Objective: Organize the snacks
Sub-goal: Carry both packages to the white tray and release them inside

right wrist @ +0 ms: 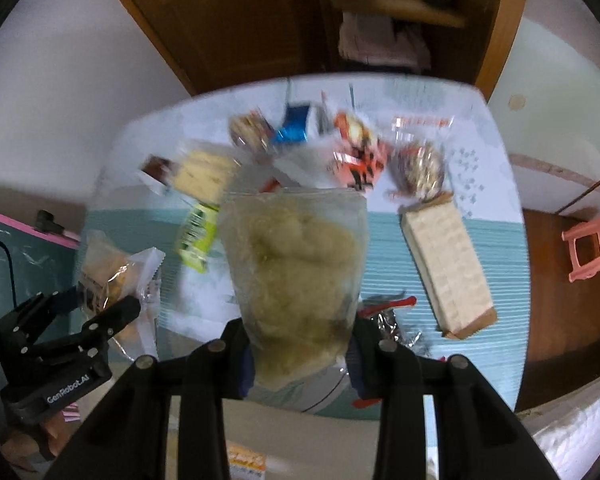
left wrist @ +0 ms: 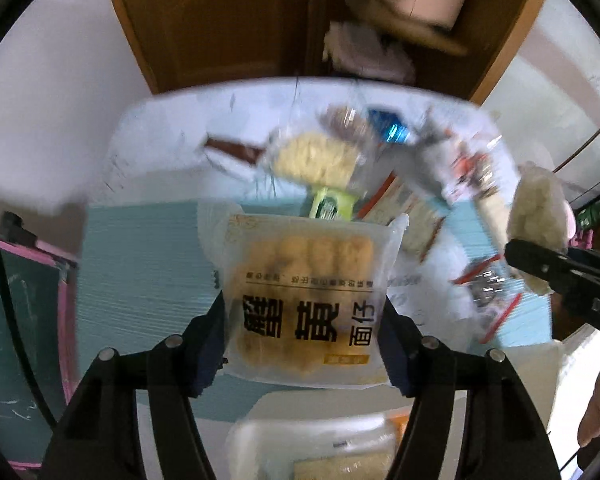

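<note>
Item one, the surface: we record a table (right wrist: pixel 496 152) whose far half is pale white-blue and whose near half carries a ribbed teal mat (left wrist: pixel 140 256). Snacks lie scattered across both.

Item two, the loose snacks. In the right wrist view we list a long pack of pale wafers (right wrist: pixel 444 268) lying on the teal mat at the right, an orange-and-white packet (right wrist: pixel 358 158) and a blue foil packet (right wrist: pixel 294 128) near the far edge, a yellow cake in clear wrap (right wrist: pixel 204 172) left of centre, and a lime-green packet (right wrist: pixel 196 236) just beside it. All are blurred; we cannot read their labels.

Item three, the held goods. Our left gripper (left wrist: pixel 304 328) clamps a frosted bag of golden buns (left wrist: pixel 304 288) with bold black print, lifted off the mat. Our right gripper (right wrist: pixel 300 344) pinches a clear bag of pale green-beige fluffy snack (right wrist: pixel 296 268), narrow-set, also clear of the table.

Item four, the room. We note a brown wooden cabinet (right wrist: pixel 236 20) behind the table with an open shelf (right wrist: pixel 400 12), white walls either side, a pink stool (right wrist: pixel 592 244) on a wood floor at the right, and a green chalkboard with a pink frame (left wrist: pixel 24 312) at the left.
</note>
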